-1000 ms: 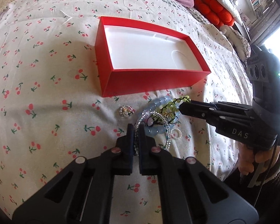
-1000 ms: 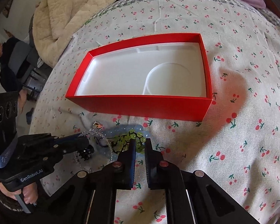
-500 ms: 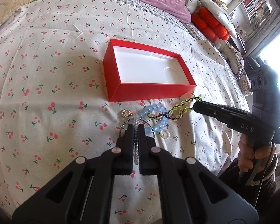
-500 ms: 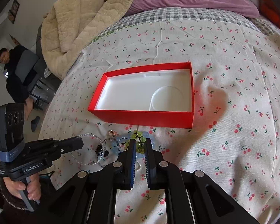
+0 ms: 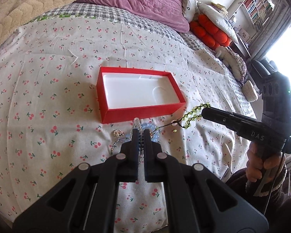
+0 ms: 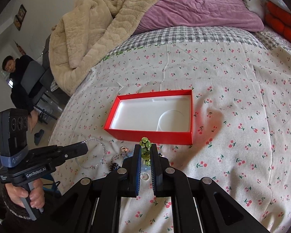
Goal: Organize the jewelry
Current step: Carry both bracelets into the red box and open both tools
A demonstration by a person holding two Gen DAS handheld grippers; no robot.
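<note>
A red box (image 5: 145, 112) with a white lining lies open on the cherry-print bedspread; it also shows in the right wrist view (image 6: 151, 135). My left gripper (image 5: 140, 133) is shut on a clear crystal bead bracelet (image 6: 99, 149) and holds it above the bed. My right gripper (image 6: 145, 149) is shut on a green bead bracelet (image 5: 192, 114), lifted, with a dark cord trailing down. A light blue bead bracelet (image 5: 147, 126), a small sparkly ring (image 5: 117, 133) and a small pearl ring (image 6: 145, 175) lie in front of the box.
A beige blanket (image 6: 91, 31) and purple pillow (image 6: 199, 5) lie at the bed's far end. Orange cushions (image 5: 207, 32) sit at the back right. A seated person (image 6: 15, 81) is beside the bed on the left.
Both grippers have risen away from the bed, each lifting its bracelet out of the tangled pile. The green bracelet now hangs clear with its cord stretched.
</note>
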